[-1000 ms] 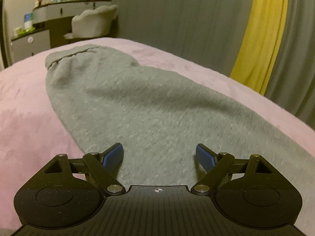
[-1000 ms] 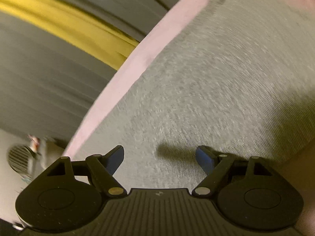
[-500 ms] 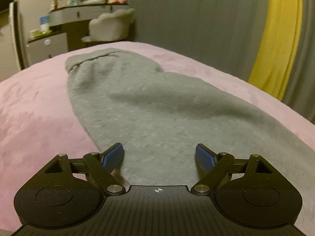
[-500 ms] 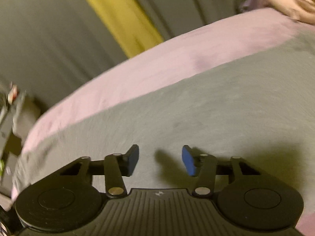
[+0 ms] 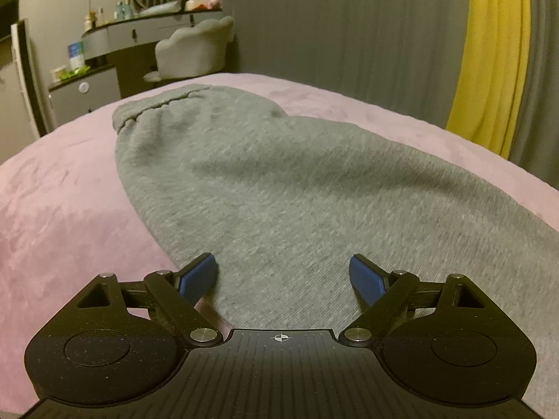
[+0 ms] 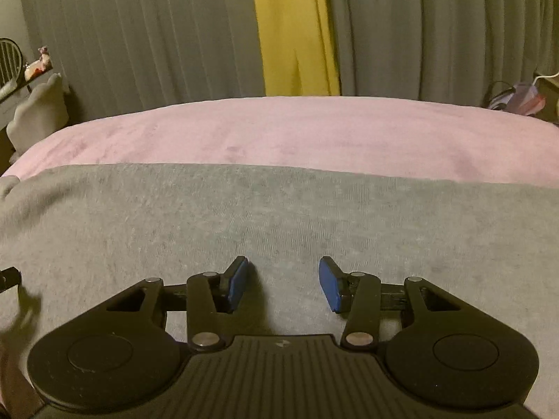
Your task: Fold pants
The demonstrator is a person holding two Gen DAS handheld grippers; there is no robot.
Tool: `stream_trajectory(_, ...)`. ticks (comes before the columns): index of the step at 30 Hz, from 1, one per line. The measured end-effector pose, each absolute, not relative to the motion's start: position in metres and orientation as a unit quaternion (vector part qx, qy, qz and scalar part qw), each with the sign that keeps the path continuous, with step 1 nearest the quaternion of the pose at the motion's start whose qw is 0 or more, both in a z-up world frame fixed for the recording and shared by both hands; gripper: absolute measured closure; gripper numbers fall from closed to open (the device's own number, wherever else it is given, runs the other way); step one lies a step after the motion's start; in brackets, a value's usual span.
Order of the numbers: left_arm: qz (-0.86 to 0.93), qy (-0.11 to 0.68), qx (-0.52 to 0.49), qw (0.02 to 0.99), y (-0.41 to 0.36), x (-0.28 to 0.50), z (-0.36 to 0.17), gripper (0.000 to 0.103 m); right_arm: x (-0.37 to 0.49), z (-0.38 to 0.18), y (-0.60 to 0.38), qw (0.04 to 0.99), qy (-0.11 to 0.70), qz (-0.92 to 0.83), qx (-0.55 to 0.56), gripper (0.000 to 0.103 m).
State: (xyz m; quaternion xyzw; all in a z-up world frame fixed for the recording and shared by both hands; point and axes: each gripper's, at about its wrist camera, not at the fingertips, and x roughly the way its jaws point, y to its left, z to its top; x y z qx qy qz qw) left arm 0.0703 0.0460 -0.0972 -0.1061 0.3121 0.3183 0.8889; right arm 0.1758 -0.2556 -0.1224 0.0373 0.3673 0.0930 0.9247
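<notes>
Grey pants (image 5: 279, 181) spread flat on the pink bed (image 5: 52, 216); left gripper (image 5: 281, 276) wide open and right gripper (image 6: 283, 284) half open after just closing, both empty above the pants

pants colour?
Plain heather grey pants, clearest in the left wrist view.

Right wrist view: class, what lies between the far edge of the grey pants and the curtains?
Bare pink bedcover alone lies between the grey pants and the curtains.
</notes>
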Motion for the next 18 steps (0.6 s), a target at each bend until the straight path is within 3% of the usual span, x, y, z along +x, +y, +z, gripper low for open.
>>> stream_trajectory(8, 0.323, 0.313, -0.102, 0.887, 0.042, 0.071, -0.099, 0.011, 0.133, -0.110, -0.389, 0.906, 0.388, -0.028, 0.166, 0.057)
stream_trajectory(9, 0.323, 0.314, -0.099, 0.887, 0.041, 0.072, -0.099, 0.011, 0.125, -0.107, -0.409, 0.900, 0.393, -0.060, 0.177, 0.048)
stream_trajectory(11, 0.324, 0.316, -0.093, 0.887, 0.039, 0.072, -0.099, 0.011, 0.103, -0.104, -0.458, 0.882, 0.404, -0.136, 0.204, 0.045)
stream_trajectory(18, 0.326, 0.318, -0.089, 0.886, 0.038, 0.072, -0.100, 0.010, 0.023, -0.104, -0.567, 0.827, 0.338, -0.220, 0.392, 0.045)
